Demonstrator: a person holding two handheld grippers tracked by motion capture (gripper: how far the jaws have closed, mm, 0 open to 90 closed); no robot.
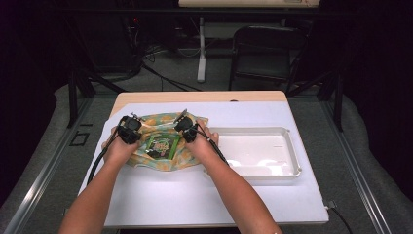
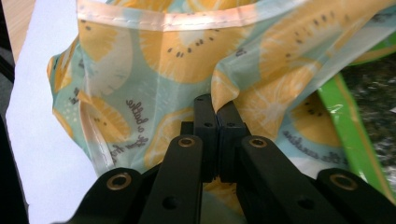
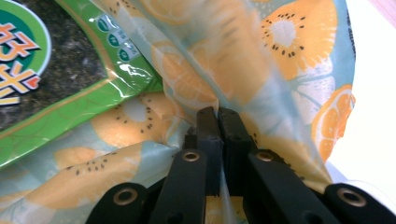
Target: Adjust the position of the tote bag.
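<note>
High view: the fruit-print bag (image 1: 163,141) lies flat on the white mat (image 1: 204,195), left of centre in the frame, with a green snack packet (image 1: 162,145) at its middle. Your left gripper (image 1: 128,129) sits on the bag's left portion and your right gripper (image 1: 187,130) on its right portion, the packet between them. Both of your forearms come up from the bottom edge.

Left gripper view: your jaws are pressed together at centre frame, with a fold of the bag (image 2: 187,70) pinched between the tips. The bag's seamed edge runs along the top of the frame; the packet's green border (image 2: 345,126) shows at the right.

Right gripper view: your jaws are likewise clamped on a pleat of the bag (image 3: 261,79) at centre frame. The packet (image 3: 70,79) fills the upper left, partly under the film.

Outward: a white tray (image 1: 292,146) rests on the mat just right of the bag, near your right hand (image 1: 204,144). The wooden table (image 1: 195,96) edge shows beyond the mat.
</note>
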